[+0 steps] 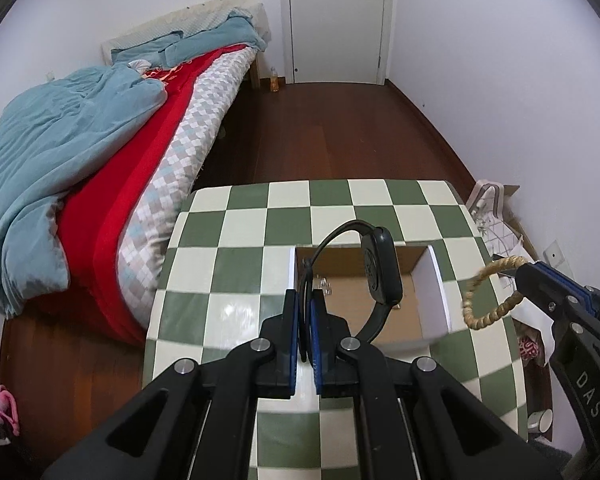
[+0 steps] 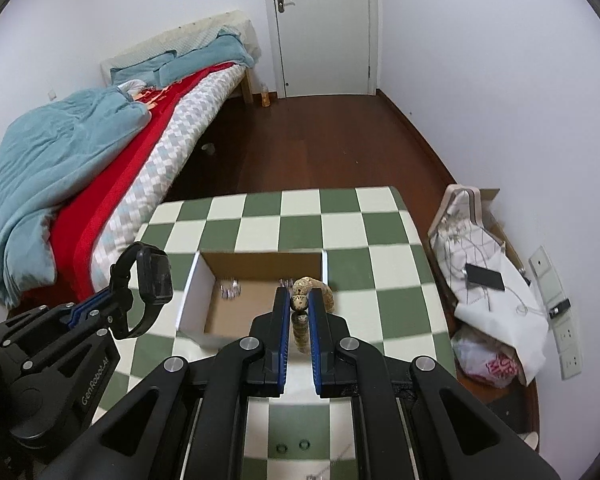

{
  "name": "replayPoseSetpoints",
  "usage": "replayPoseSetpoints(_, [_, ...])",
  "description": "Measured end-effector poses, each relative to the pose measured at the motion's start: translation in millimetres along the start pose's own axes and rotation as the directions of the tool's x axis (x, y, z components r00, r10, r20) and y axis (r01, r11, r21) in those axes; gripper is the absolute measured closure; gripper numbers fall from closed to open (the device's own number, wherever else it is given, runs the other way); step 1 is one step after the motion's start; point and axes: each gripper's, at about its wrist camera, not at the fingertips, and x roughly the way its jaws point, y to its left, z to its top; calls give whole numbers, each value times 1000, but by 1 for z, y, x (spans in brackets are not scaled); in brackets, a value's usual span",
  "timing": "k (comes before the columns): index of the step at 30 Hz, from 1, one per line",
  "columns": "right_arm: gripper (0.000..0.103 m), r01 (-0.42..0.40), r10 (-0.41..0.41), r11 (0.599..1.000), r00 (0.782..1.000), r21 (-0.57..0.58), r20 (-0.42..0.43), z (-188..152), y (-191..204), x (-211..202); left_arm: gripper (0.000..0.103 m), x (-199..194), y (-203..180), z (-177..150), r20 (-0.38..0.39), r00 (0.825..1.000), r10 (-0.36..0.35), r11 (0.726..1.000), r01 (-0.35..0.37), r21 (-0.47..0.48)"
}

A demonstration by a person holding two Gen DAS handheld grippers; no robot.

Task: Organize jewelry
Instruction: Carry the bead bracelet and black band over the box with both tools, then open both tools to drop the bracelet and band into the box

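Note:
My left gripper [image 1: 306,300] is shut on the strap of a black smartwatch [image 1: 380,270], held above the open cardboard box [image 1: 434,280]. The watch also shows in the right wrist view [image 2: 152,276], left of the box [image 2: 190,292]. My right gripper [image 2: 299,300] is shut on a speckled beaded bracelet [image 2: 300,302] over the box's near right part; the bracelet shows as a tan ring in the left wrist view [image 1: 488,300]. Small shiny pieces [image 2: 231,289] lie inside the box. Two small rings [image 2: 292,446] lie on the checkered table [image 2: 340,220] near me.
A bed [image 2: 100,152] with a blue quilt stands left of the table. Bags, a phone and clutter [image 2: 488,280] lie by the right wall. A closed door [image 2: 320,28] is at the far end. Wood floor lies beyond the table.

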Motion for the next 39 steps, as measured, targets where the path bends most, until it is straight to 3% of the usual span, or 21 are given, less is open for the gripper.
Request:
replayPoseSetpoints(5, [93,-35,35,999,998,5,-51,21,-1,33,100,40,7,17,-84,995,-49,999,47,-27])
replayPoseSetpoints(15, [93,-122,128,992,968,40,-214,23,-1,107,98,103,12,16,-259,954,-152,987,135,-84])
replayPoseSetpoints(20, [93,-166,184,982,942,86,-280,19,-3,126,88,110,14,13,-293,938,-184,981,158,-110])
replayPoseSetpoints(23, [91,-179,206,978,920,110,-334,15,-5,137,70,105,17,16,-271,951,-149,987,126,-100])
replayPoseSetpoints(24, [88,-176,202,979,918,105,-342,15,-5,139,48,103,18,18,-262,956,-132,989,110,-97])
replayPoseSetpoints(25, [73,-160,183,983,920,95,-347,14,-5,139,26,100,20,20,-249,963,-108,992,87,-93])
replayPoseSetpoints(26, [50,-143,166,986,923,90,-347,13,-6,139,19,96,23,22,-227,970,-84,994,65,-91])
replayPoseSetpoints(27, [40,-139,163,986,924,93,-346,13,-8,139,13,93,27,23,-210,976,-61,995,43,-89])
replayPoseSetpoints(28, [29,-135,160,986,925,96,-345,13,-9,137,10,92,30,24,-205,978,-45,996,27,-87])
replayPoseSetpoints(31, [26,-80,97,995,937,65,-335,13,-10,133,0,87,38,24,-187,982,38,997,-51,-64])
replayPoseSetpoints(34, [3,-5,7,1000,939,9,-343,11,-9,133,0,81,44,19,-154,985,82,995,-91,-51])
replayPoseSetpoints(39, [0,51,-62,998,937,-41,-343,2,-4,131,0,72,47,8,-136,983,122,991,-129,-43])
